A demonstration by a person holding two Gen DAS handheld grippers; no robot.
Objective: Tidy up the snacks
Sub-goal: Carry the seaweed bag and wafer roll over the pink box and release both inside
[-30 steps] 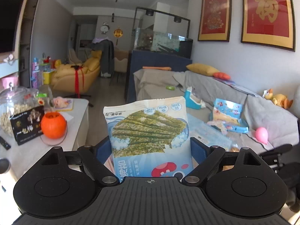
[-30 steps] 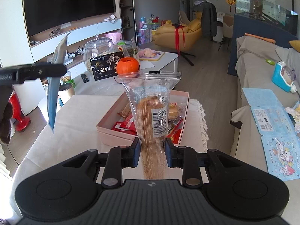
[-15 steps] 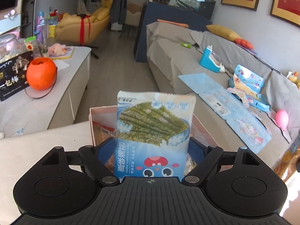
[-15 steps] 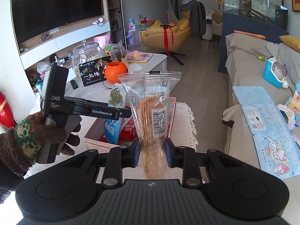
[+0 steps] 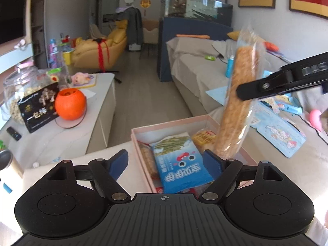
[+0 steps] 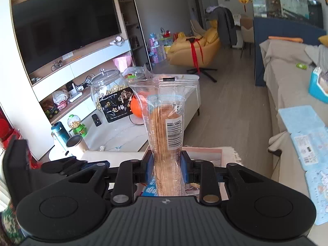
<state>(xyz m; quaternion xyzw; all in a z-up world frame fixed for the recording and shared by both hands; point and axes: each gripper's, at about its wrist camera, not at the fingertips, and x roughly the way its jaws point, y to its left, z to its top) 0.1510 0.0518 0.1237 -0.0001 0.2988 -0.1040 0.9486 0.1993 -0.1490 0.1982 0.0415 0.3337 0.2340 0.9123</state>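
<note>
Left wrist view: left gripper point(image 5: 167, 161) jaws spread wide, holding nothing, above the pink box point(image 5: 143, 130). Blue seaweed packet point(image 5: 180, 164) lies flat in the box, long axis running away from camera, printed face up. Beside it a yellow snack point(image 5: 204, 139). Bread packet point(image 5: 237, 106) stands near-upright over the box's right side, top tilted right. Right wrist view: right gripper point(image 6: 166, 169) jaws clamped narrow on the bread packet point(image 6: 167, 127), sealed end pointing up.
</note>
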